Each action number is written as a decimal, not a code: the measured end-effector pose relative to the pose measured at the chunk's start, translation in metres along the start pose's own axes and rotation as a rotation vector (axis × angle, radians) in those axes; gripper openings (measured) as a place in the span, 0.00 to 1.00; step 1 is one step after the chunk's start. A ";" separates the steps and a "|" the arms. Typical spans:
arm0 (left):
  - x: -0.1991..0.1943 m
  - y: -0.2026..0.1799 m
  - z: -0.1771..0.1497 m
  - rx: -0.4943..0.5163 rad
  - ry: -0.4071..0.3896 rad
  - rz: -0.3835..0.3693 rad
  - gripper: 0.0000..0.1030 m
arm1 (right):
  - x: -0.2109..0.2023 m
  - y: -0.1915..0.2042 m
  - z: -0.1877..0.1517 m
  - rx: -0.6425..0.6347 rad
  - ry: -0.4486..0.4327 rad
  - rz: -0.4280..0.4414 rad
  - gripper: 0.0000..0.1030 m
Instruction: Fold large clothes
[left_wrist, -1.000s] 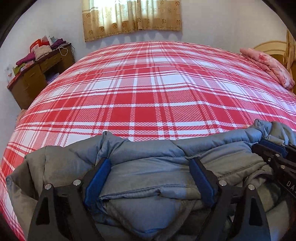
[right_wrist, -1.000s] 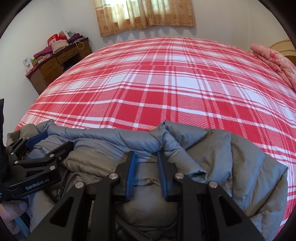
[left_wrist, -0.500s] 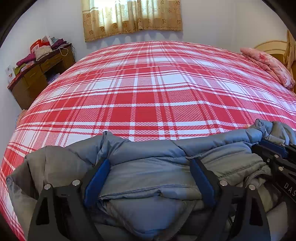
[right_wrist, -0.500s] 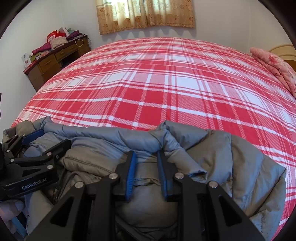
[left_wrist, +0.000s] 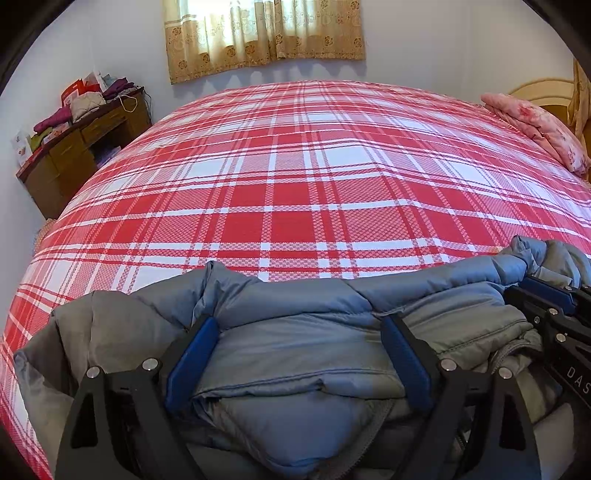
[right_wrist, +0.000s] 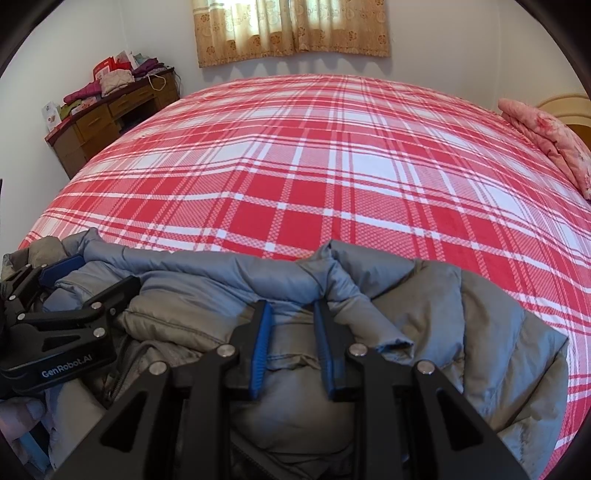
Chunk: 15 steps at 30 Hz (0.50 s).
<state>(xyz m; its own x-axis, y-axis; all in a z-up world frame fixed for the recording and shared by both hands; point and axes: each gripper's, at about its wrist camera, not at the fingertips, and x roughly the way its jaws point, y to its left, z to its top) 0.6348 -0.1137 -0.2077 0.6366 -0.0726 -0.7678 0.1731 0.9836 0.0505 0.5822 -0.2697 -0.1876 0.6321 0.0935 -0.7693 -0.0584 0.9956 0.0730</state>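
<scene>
**A:** Count check, what are you seeing?

**B:** One grey puffer jacket (left_wrist: 303, 354), bunched at the near edge of the bed (left_wrist: 295, 177). You're working two tongs on it. Your left tongs (left_wrist: 299, 350) are standing wide, blue pads on either side of a thick fold. Can't tell whether they're actually squeezing it or just straddling it. Your right tongs (right_wrist: 291, 343) are sitting narrow, pinching a ridge of the jacket's fabric between the pads.

**A:** Each visible from the other camera?

**B:** Yes. Right tongs are showing at the right edge of the left view, left tongs at the left edge of the right view, both down on the jacket.

**A:** Surface and room?

**B:** One bed, red and white plaid cover lying flat. One pink floral quilt (left_wrist: 535, 133), folded at the far right edge by a pale wooden headboard (left_wrist: 539, 90). One brown wooden desk (right_wrist: 110, 118) standing against the left wall, piled with clothes and boxes. One yellow patterned curtain (left_wrist: 266, 33) hanging on the far wall, light coming through. Walls are reading white.
</scene>
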 end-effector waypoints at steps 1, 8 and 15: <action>0.000 0.001 0.000 0.000 0.001 0.001 0.89 | 0.000 0.001 0.000 -0.002 0.002 -0.002 0.26; 0.002 -0.001 0.001 0.008 0.005 0.030 0.93 | 0.003 0.007 0.001 -0.031 0.009 -0.037 0.26; -0.036 0.019 0.023 0.000 0.024 0.022 0.96 | -0.030 -0.004 0.015 -0.075 0.045 -0.036 0.67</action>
<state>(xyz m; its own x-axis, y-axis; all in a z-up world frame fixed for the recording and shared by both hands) 0.6324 -0.0964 -0.1643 0.6217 -0.0468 -0.7819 0.1592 0.9849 0.0676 0.5751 -0.2769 -0.1549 0.5994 0.0561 -0.7985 -0.0949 0.9955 -0.0012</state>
